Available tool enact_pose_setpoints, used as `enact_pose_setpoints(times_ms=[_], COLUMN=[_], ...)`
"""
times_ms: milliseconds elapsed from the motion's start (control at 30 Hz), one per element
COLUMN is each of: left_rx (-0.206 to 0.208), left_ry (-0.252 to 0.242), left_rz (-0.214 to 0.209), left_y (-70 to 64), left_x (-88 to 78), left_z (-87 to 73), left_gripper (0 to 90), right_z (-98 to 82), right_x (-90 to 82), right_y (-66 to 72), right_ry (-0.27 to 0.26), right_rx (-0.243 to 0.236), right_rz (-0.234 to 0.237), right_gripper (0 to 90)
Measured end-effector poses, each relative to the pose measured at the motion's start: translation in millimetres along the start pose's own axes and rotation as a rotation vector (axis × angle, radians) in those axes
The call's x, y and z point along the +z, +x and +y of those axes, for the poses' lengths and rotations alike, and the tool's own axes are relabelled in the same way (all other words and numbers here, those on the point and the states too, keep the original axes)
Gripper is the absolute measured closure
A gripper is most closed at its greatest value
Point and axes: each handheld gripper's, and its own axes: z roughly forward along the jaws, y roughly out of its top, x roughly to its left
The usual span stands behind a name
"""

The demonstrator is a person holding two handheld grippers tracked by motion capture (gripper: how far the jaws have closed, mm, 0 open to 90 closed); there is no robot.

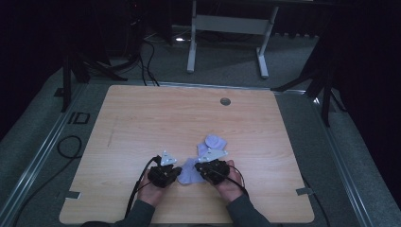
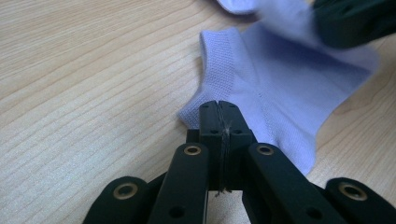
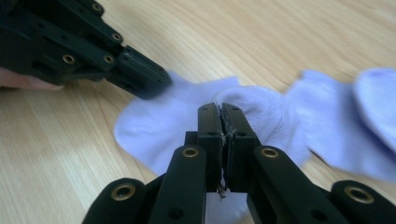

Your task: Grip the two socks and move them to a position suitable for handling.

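Note:
A lavender sock (image 1: 189,172) lies flat on the wooden table (image 1: 189,118) near its front edge, between my two grippers. My left gripper (image 1: 176,171) is shut with its tips on the sock's (image 2: 280,88) near corner, by the ribbed cuff. My right gripper (image 1: 203,170) is shut on a raised fold of the same sock (image 3: 252,112). A second lavender sock (image 1: 215,141) lies just beyond, partly under the right gripper's grey plate; it is blurred at the right in the right gripper view (image 3: 341,126). Each gripper view shows the other gripper close by (image 2: 355,21) (image 3: 93,51).
A round grommet (image 1: 225,101) sits in the table's far edge. Bare wood stretches left, right and beyond the socks. Cables trail from both grippers toward the front edge. A desk frame (image 1: 227,28) and tripod legs stand on the floor behind the table.

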Motion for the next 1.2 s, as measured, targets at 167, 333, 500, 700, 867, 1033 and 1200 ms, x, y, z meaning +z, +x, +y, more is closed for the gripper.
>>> enact_pose_setpoints(times_ms=[167, 333, 500, 700, 867, 1033, 1200], left_rx=[0.004, 0.003, 0.006, 0.007, 0.012, 0.014, 0.013], left_ry=[0.003, 0.002, 0.003, 0.004, 0.005, 0.005, 0.003], left_rz=[0.001, -0.003, -0.005, -0.009, -0.011, -0.012, -0.013], left_y=[0.2, 0.5, 0.8, 1.3, 1.9, 2.4, 2.0], left_x=[0.0, 0.0, 0.1, 0.2, 0.0, 0.2, 0.4], left_z=[0.2, 0.1, 0.3, 0.5, 0.4, 0.7, 0.7], left_gripper=[89.1, 89.1, 89.1, 89.0, 88.9, 88.8, 88.4], right_z=[-18.0, -38.6, -57.3, -74.8, -77.9, -63.9, -38.9], right_x=[-18.7, -31.9, -43.6, -53.8, -62.1, -64.3, -58.0], right_y=[-10.4, -17.2, -22.1, -26.0, -31.1, -35.5, -41.6], right_ry=[-0.011, -0.020, -0.033, -0.020, -0.046, -0.066, -0.080], right_rx=[0.045, 0.098, 0.169, 0.203, 0.228, 0.191, 0.151], right_rz=[-0.044, -0.079, -0.087, -0.123, -0.148, -0.158, -0.157], right_gripper=[86.7, 86.7, 85.1, 75.6, 67.7, 63.5, 62.1])
